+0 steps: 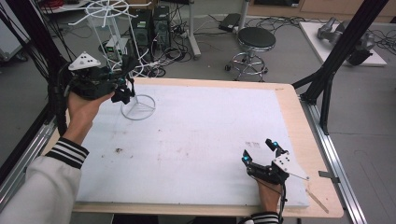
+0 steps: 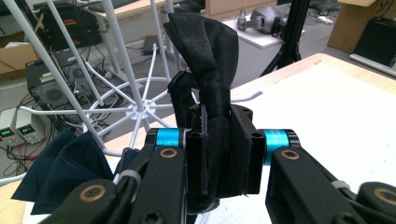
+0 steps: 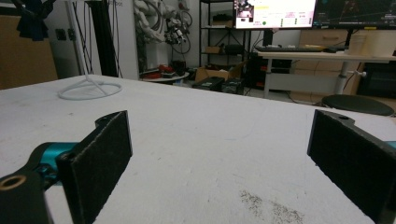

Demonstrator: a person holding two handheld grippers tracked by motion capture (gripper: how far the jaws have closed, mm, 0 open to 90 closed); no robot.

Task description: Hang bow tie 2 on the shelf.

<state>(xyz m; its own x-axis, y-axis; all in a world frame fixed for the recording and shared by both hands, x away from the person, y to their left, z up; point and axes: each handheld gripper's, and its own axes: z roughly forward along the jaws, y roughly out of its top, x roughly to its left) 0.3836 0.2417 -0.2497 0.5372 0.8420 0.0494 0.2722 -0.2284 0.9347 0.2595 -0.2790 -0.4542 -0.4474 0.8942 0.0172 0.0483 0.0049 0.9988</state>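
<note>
A black bow tie [image 2: 205,46] stands up between the pads of my left gripper [image 2: 217,154], which is shut on its knot. In the high view, that left gripper [image 1: 124,93] hovers at the table's far left, right beside the pole of a white wire rack [image 1: 138,107]. The rack's spoked hub [image 2: 140,109] lies just behind the tie. A navy cloth [image 2: 60,168] hangs at the lower left of the left gripper view. My right gripper [image 1: 259,151] rests on the white table cover near the front right. Its jaws [image 3: 219,154] stand wide open with nothing between them.
The white sheet [image 1: 196,140] covers most of the wooden table [image 1: 299,116]. The rack's ring base [image 3: 89,89] sits at the far left corner. A black stool [image 1: 256,39], computer towers and cables lie on the floor beyond. A black frame post [image 1: 327,79] rises at the right edge.
</note>
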